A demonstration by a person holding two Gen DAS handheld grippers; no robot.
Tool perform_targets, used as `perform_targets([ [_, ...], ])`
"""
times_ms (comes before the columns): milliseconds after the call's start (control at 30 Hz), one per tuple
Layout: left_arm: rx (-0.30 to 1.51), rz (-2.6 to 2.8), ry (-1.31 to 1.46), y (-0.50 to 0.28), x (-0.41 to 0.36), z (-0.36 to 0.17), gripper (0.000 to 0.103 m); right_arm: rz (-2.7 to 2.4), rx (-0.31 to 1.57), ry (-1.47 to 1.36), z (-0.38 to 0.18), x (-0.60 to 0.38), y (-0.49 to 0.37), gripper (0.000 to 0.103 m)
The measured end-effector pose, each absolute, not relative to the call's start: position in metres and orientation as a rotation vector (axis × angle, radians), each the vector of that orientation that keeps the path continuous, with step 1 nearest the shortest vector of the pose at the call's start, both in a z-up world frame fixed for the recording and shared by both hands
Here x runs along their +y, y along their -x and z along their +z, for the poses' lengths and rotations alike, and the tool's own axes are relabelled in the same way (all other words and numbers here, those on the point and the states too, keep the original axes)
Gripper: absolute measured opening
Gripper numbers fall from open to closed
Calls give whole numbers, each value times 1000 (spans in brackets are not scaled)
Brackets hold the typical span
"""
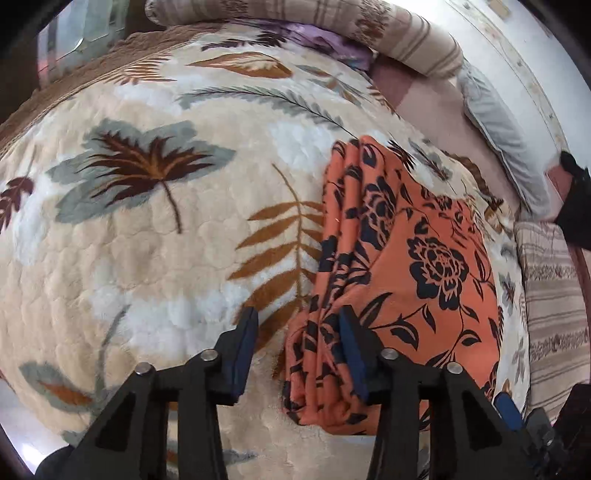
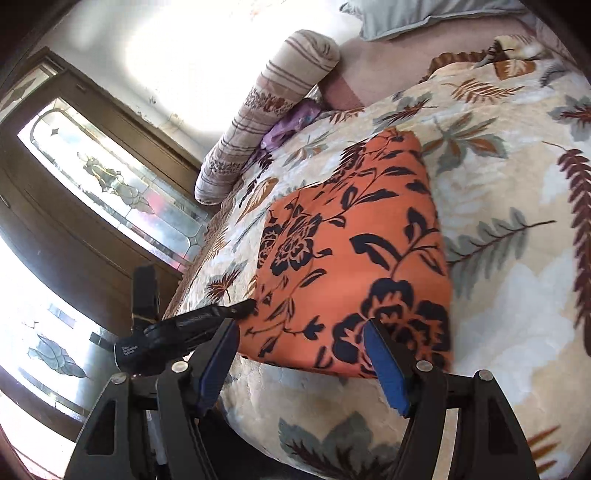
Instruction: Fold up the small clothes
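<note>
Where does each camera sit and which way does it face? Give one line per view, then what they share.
Left wrist: on the left tool, angled down at the blanket; its open black fingers show, straddling the folded orange cloth's edge.
Right wrist: on the right tool, looking across the bed towards a glazed cabinet; open fingers show.
Shared: cloth, blanket, striped bolster.

We cannot see the garment's [image 1: 402, 236] lower right corner; the left gripper's [image 1: 299, 354] finger [image 1: 354, 354] covers it. The striped bolster [image 2: 258, 114] hides most of a purple item [image 2: 291, 123], unidentifiable. The grey pillow [image 2: 406, 14] runs off frame.
</note>
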State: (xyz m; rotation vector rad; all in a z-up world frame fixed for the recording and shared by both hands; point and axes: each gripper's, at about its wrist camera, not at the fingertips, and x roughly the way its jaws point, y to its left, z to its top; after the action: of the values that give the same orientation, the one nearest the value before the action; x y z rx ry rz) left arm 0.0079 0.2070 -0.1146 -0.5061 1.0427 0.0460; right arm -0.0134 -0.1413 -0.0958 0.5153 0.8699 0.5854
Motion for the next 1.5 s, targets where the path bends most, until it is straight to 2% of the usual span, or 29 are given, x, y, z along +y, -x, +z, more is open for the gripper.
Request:
perform_targets([
  [233,928,29,328,8,169,-56,47,554,869,-668,-107,-178,16,76],
  [333,865,-31,252,6,147,-40,56,537,875,-757,-114,-192,12,76],
  [367,861,-38,220,3,139,-42,61,533,881,-789,-117,-197,11,76],
  [467,958,23,116,-12,124,-80,62,518,920,-911,-130,-215,2,78],
  [533,1040,61,117,-16,129,-117,65,523,970,-950,-139,-220,-11,83],
  [600,990,79,169,-5,141,-124,79,548,1032,-954,-145,-218,-32,83],
  [733,992,61,184,-3,147,-126,79,550,1094,-962,-155,-210,-69,83],
  [800,984,57,191,-1,151,-129,80,583,1202,-935,-172,-191,-85,83],
  [833,979,56,189,1,152,-129,80,578,1230,-871,-173,-181,-88,78],
  [900,971,57,180,0,150,-130,80,604,1228,-684,-149,-157,-88,49],
  [933,967,58,180,1,148,-129,81,597,1196,-600,-133,-149,-84,41],
  [1033,963,55,188,0,149,-131,82,518,1143,-371,-116,-129,-73,38],
  [1100,970,44,198,-1,151,-132,83,463,1212,-351,-151,-132,-76,42],
  [1133,968,42,204,-1,152,-131,83,494,1182,-474,-159,-147,-75,45],
  [1167,968,40,211,-1,153,-131,83,525,1176,-551,-159,-156,-75,56],
  [1233,965,39,213,0,152,-132,83,547,1211,-651,-152,-169,-77,69],
  [1300,965,42,215,0,153,-131,83,573,1165,-691,-140,-181,-80,72],
  [1367,968,38,221,-1,153,-132,84,567,1126,-753,-138,-194,-90,80],
  [1500,965,35,219,0,155,-132,84,546,1172,-911,-169,-198,-125,81],
])
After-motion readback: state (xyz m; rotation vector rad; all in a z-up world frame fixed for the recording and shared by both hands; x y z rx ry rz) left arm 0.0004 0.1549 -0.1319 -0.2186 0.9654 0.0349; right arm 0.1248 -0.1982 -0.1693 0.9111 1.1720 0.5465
